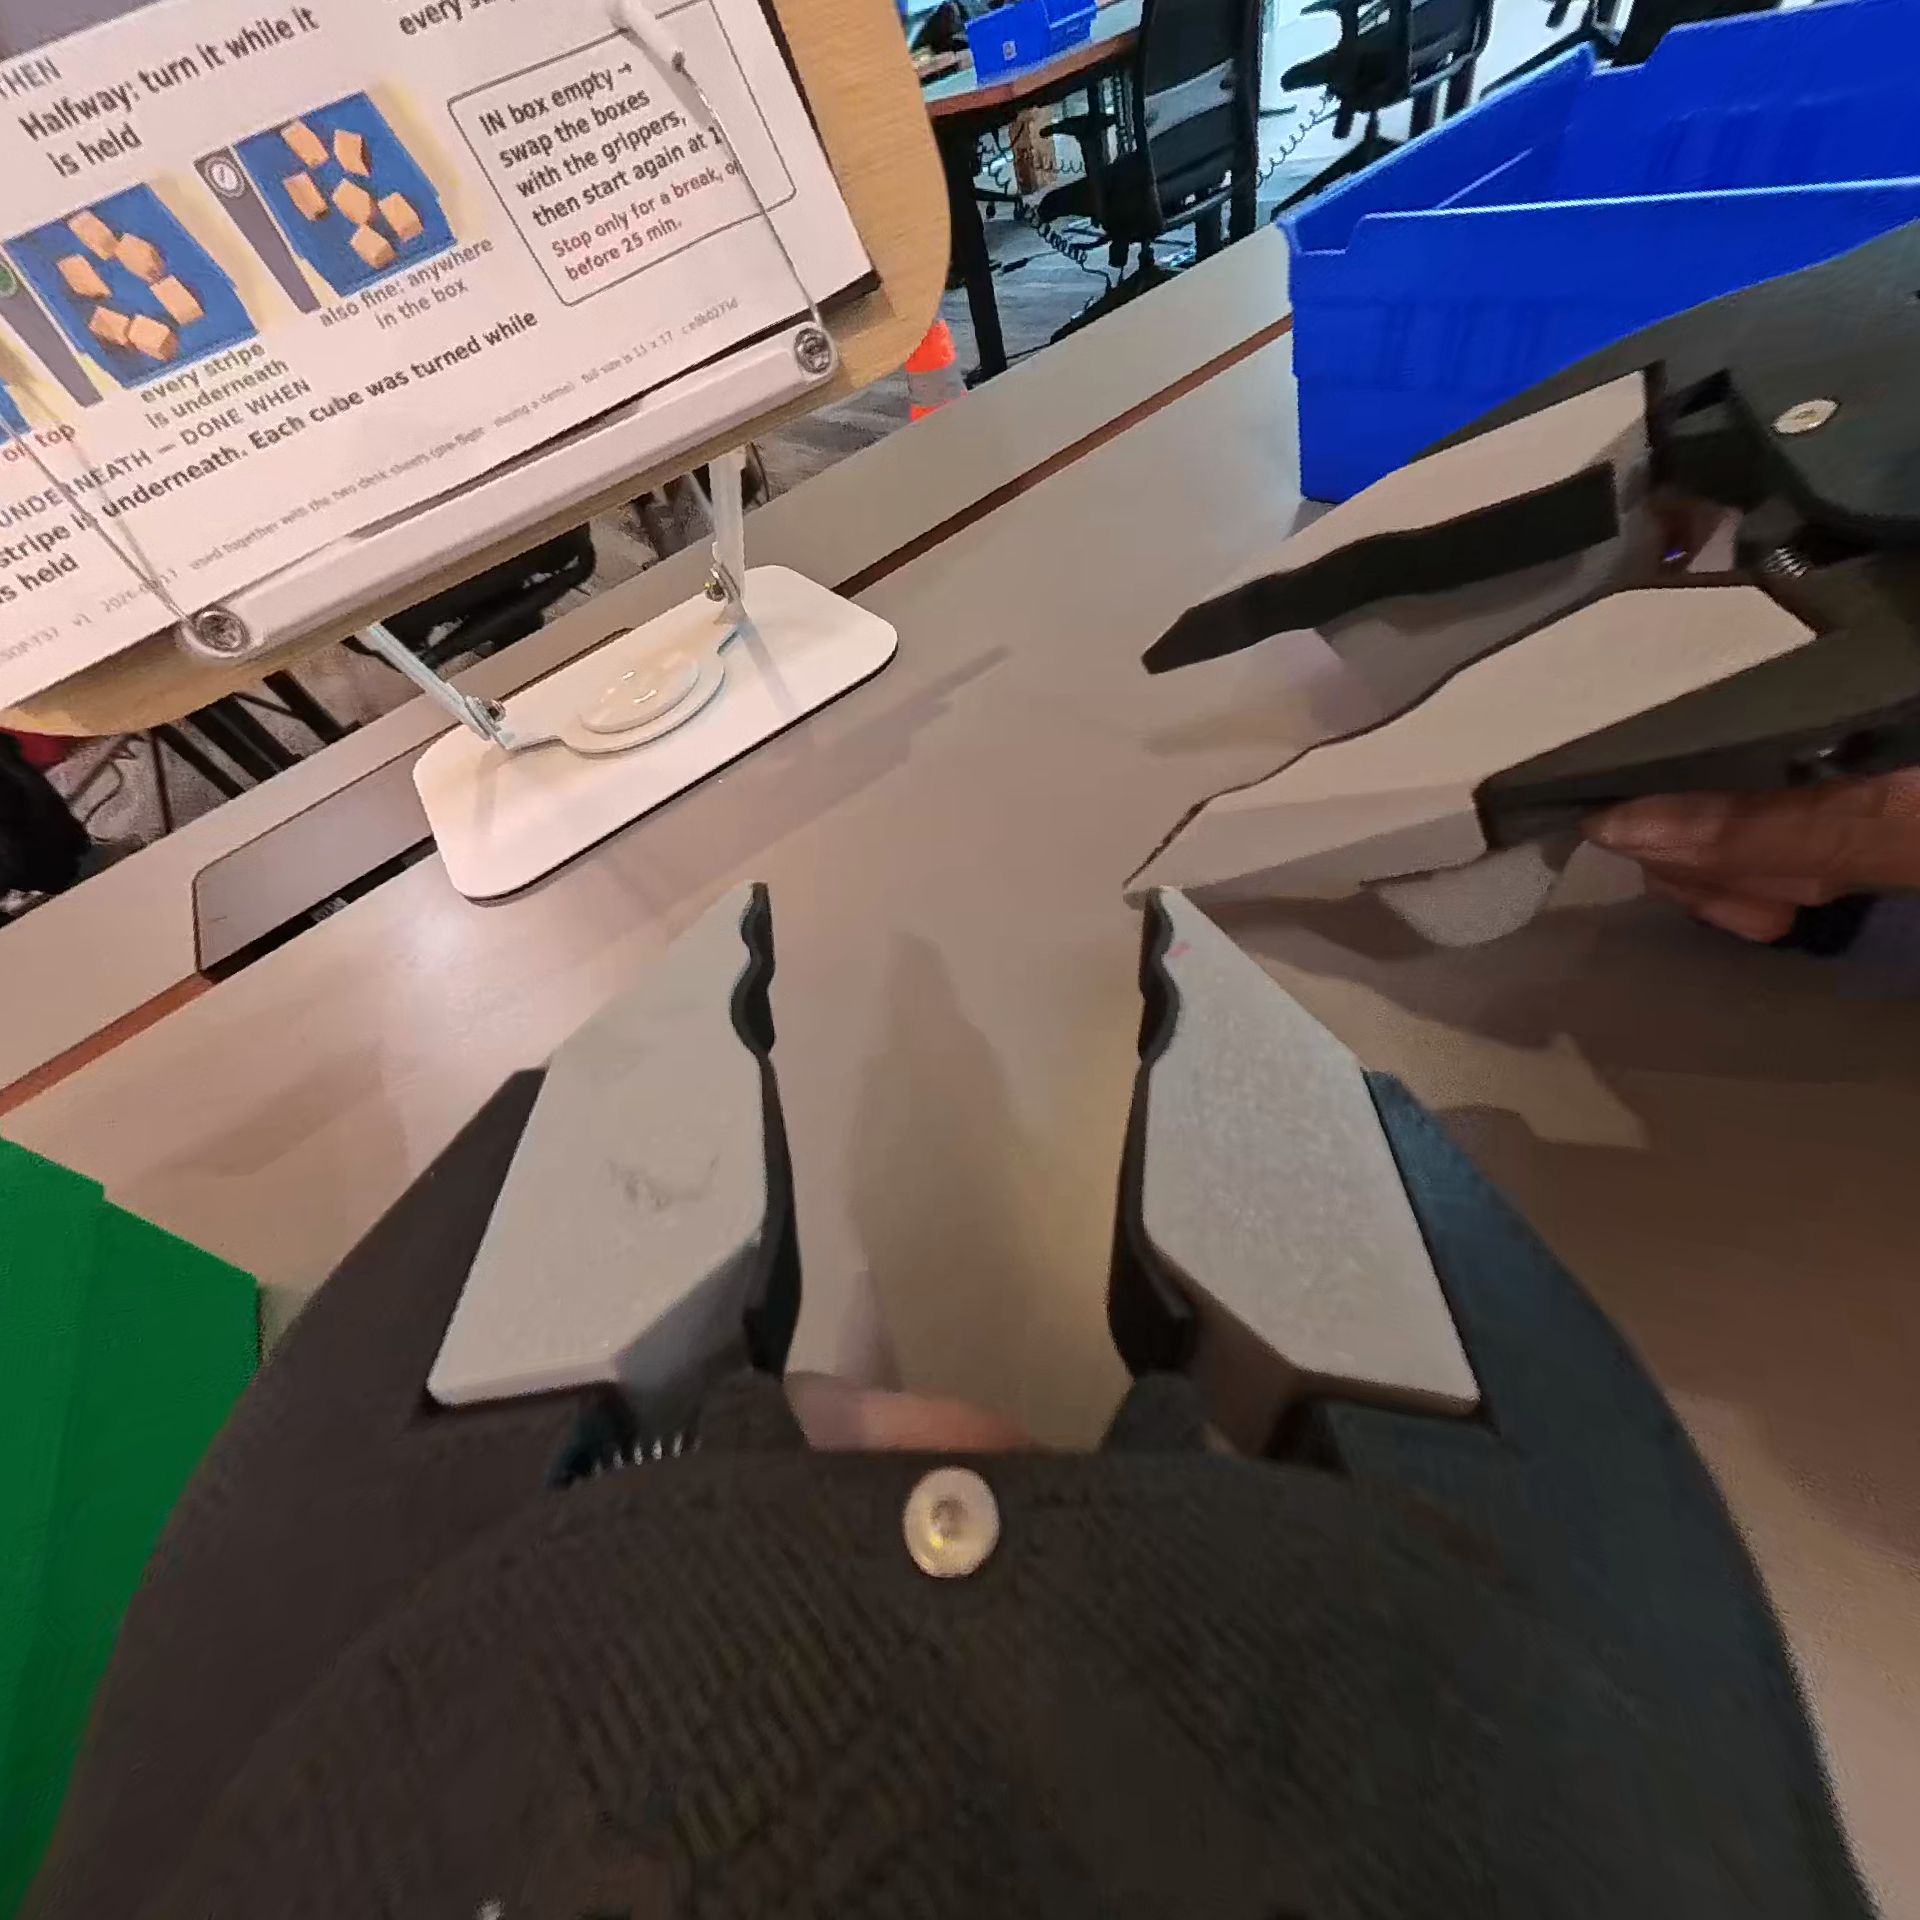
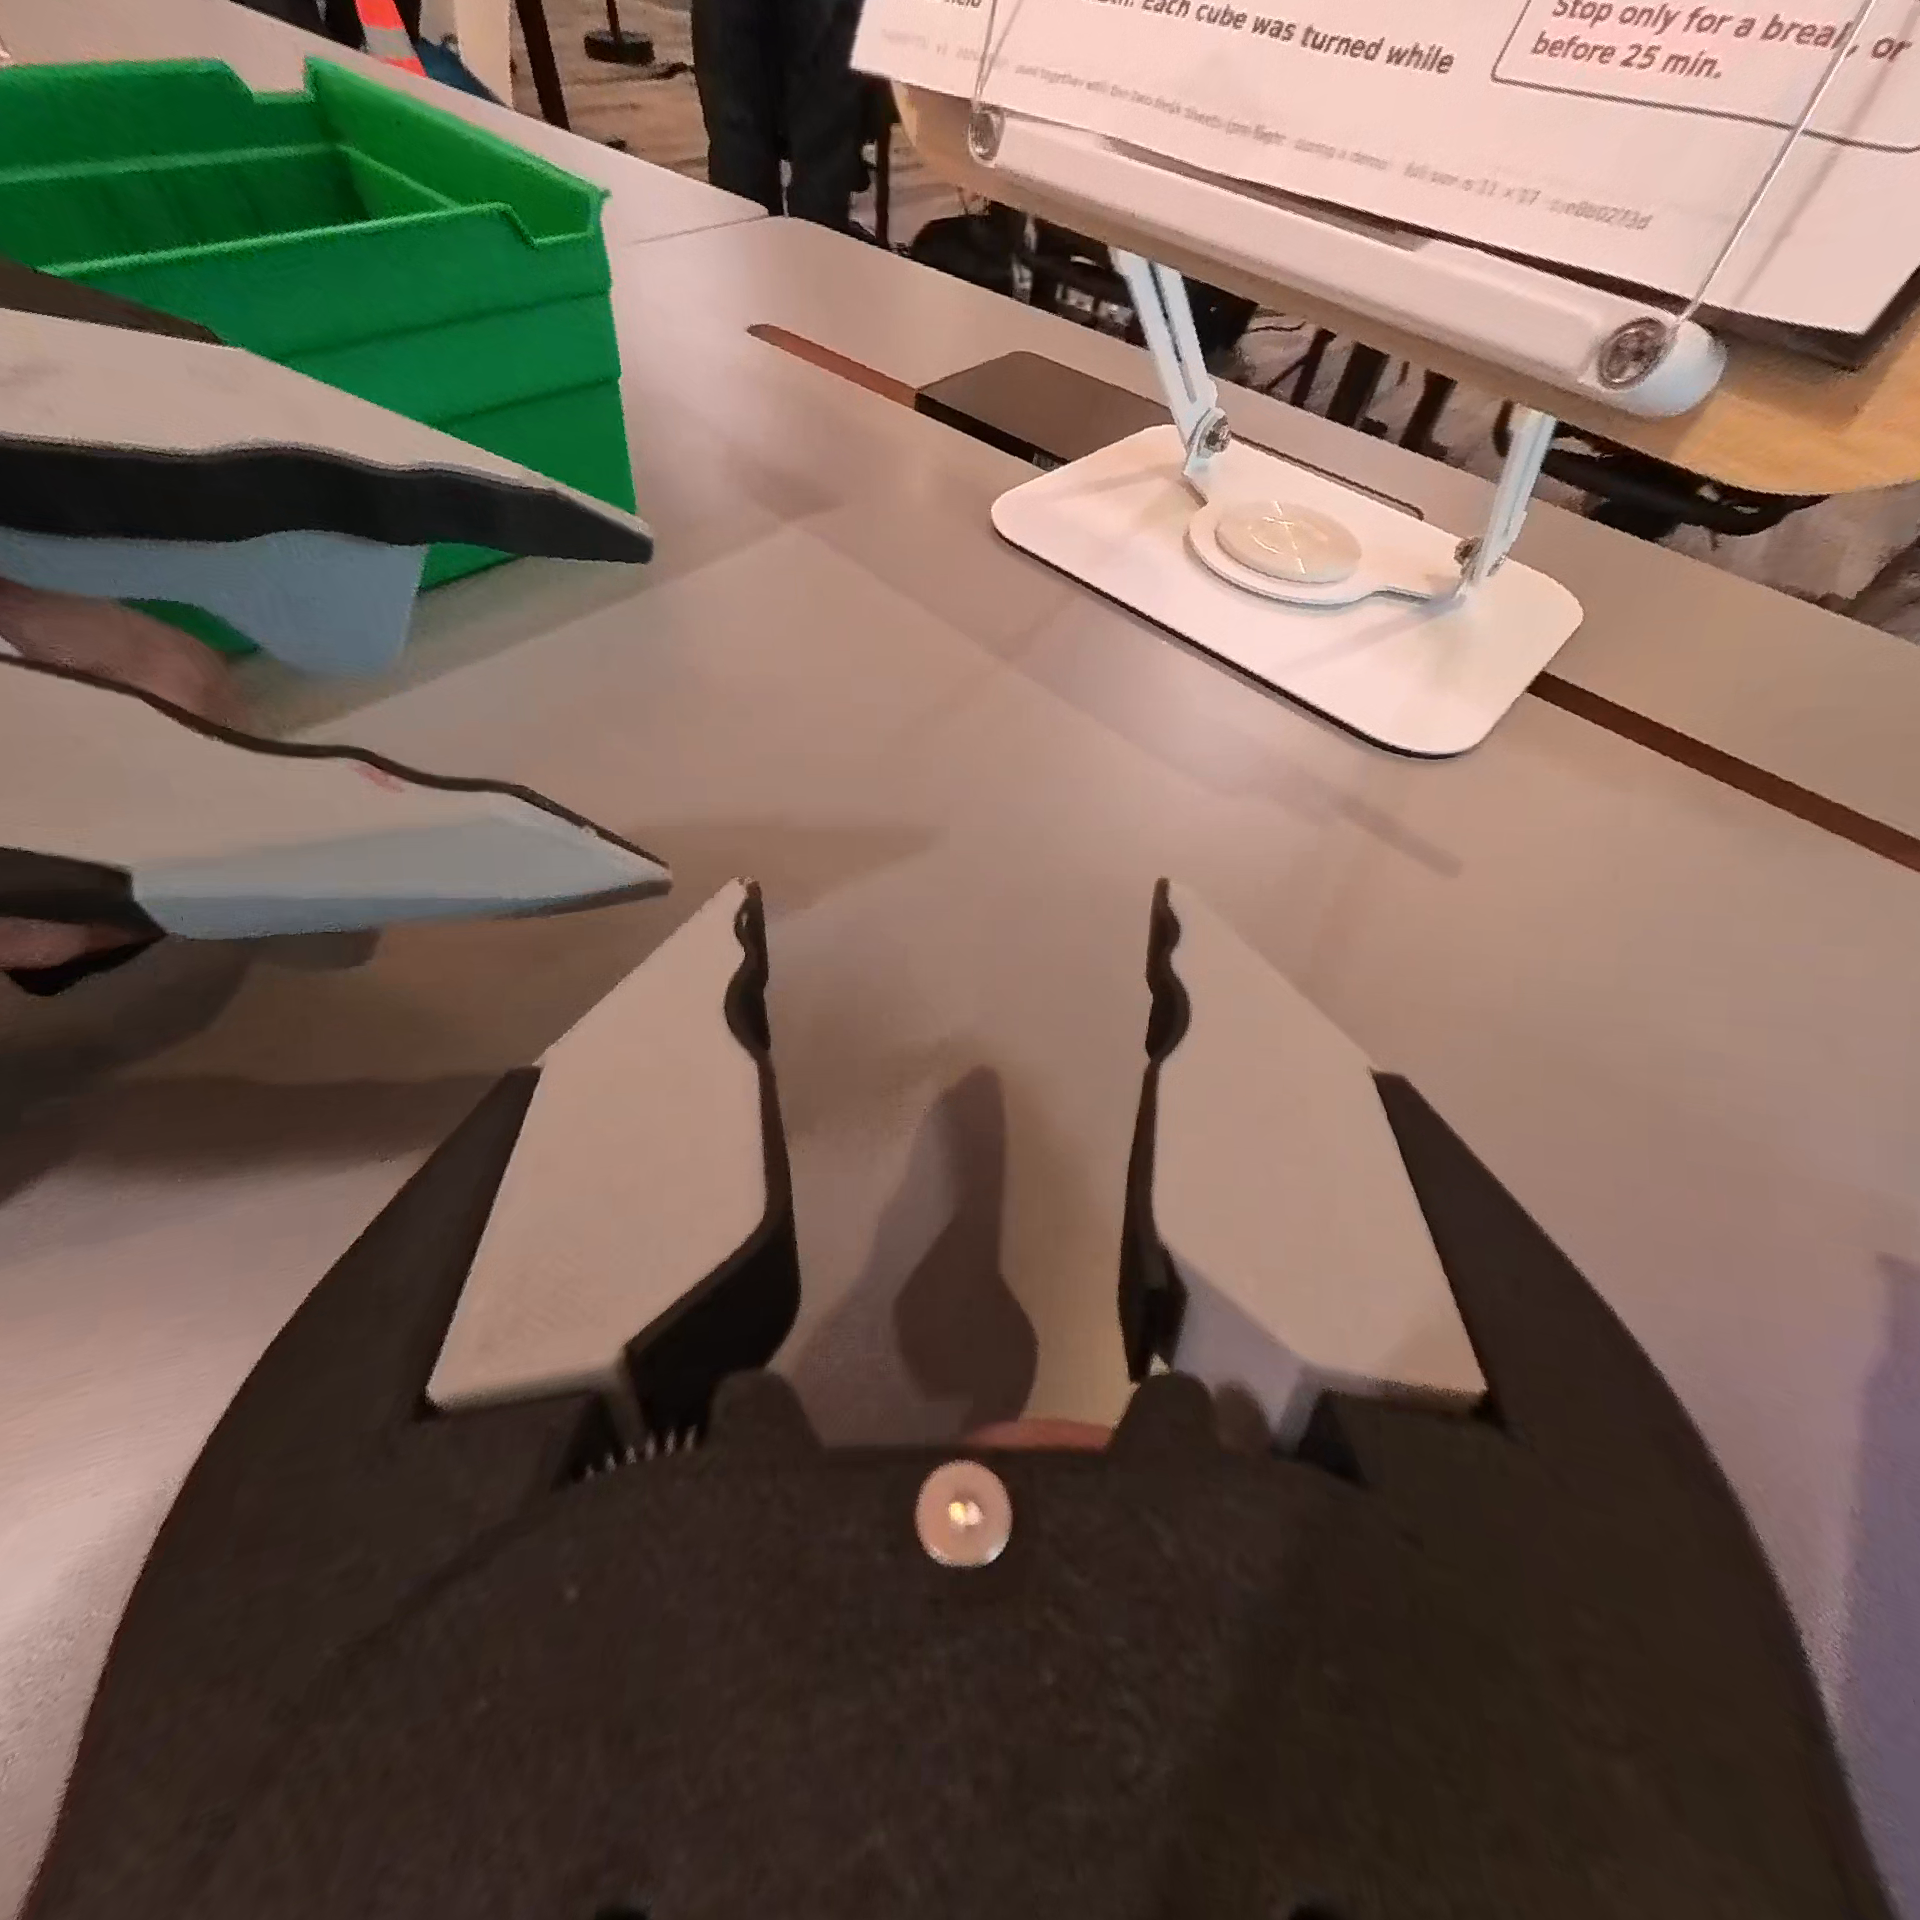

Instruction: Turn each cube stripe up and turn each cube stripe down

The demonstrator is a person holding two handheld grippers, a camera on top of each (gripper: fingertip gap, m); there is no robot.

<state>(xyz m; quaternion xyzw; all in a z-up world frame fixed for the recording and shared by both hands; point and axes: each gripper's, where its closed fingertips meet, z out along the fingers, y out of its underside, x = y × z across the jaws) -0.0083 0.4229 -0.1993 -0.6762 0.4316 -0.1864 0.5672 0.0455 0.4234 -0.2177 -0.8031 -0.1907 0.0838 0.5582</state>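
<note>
Cubes: none in view; likely small, light, stiff wood, so grip on two opposite flat faces. My left gripper (image 1: 951, 904) and right gripper (image 2: 954, 899): jaws open, empty, near the sheet stand (image 2: 1351, 623). Green bin (image 2: 416, 312) left of stand, blue bin (image 1: 1558, 312) right.

- My left gripper (image 1: 956, 904) has pale grey fingers with black inner pads on a ribbed black body
- My right gripper (image 2: 956, 899) wears the same grey and black
- Green bin (image 2: 416, 281)
- Blue bin (image 1: 1558, 270)
- Grey table (image 1: 935, 644) with a brown seam
- White stand (image 2: 1434, 644), white sheet (image 1: 436, 208) showing tan cubes on blue
</note>
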